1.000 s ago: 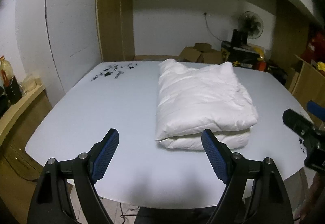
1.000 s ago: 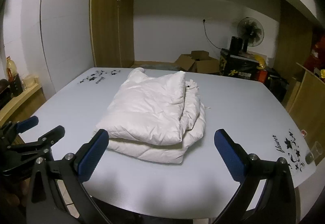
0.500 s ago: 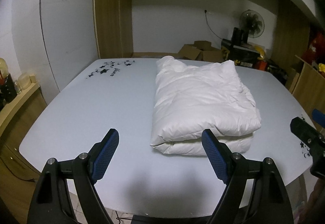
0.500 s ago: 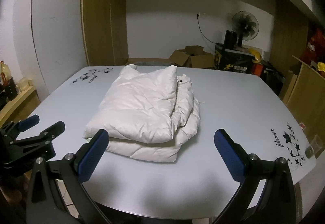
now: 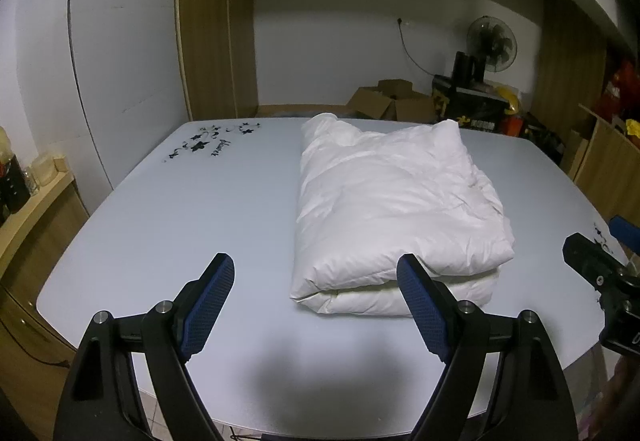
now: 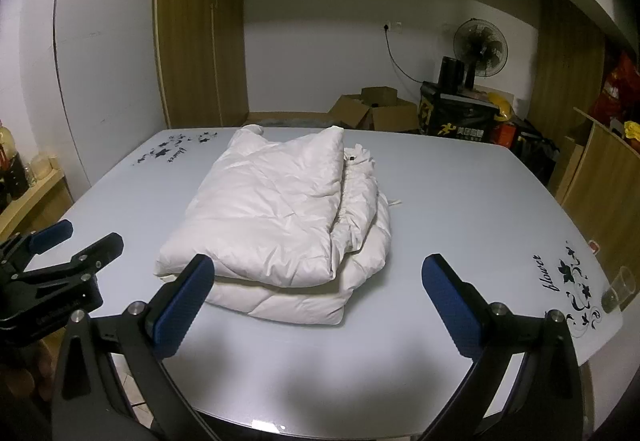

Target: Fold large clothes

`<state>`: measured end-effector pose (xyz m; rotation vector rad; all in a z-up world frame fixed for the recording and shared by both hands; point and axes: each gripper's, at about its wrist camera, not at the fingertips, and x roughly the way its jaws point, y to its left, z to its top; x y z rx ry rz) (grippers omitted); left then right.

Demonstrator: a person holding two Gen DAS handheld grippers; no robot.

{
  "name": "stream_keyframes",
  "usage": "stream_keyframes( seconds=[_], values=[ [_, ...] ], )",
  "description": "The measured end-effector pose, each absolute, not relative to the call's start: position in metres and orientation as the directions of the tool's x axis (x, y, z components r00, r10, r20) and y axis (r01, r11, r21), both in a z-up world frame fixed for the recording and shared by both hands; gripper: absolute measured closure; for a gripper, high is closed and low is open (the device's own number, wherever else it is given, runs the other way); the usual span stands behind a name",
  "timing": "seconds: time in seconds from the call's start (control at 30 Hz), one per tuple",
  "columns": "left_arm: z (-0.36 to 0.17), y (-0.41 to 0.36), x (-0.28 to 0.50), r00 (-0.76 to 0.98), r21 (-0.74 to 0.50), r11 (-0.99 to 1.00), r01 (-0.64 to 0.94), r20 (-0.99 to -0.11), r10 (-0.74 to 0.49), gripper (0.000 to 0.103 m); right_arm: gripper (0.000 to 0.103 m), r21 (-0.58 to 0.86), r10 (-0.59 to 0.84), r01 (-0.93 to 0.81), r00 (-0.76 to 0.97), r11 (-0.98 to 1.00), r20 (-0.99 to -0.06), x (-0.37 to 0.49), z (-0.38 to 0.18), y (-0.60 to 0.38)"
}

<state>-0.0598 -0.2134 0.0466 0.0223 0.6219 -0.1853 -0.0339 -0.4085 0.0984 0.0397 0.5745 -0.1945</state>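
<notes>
Folded white jacket (image 5: 396, 209) mid-table (image 5: 180, 225); both hand-held grippers, left (image 5: 316, 305) and right (image 6: 320, 301), spread wide, at jacket's 6 o'clock, not touching.

The word "flower" is printed in black script on the white surface (image 6: 460, 209), amid a black floral motif (image 6: 572, 281) near its right corner. A similar inscription by the far left corner cannot be read clearly.

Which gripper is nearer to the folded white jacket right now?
Hard to call; the left looks marginally nearer. The left gripper hangs before the folded white jacket, offset to its left. The right gripper faces it almost squarely. Both stand open, touching nothing.
</notes>
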Motion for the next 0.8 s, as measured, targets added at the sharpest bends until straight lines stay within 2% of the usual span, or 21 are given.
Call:
stream_keyframes(
  seconds=[0.8],
  values=[
    [0.0462,-0.2125,-0.0599,0.805,-0.026,0.986,0.163,-0.575,-0.148,0.019,0.000,-0.022,-0.164,0.182,0.821,0.983,-0.547,-0.0314,0.0970,-0.4069]
  ],
)
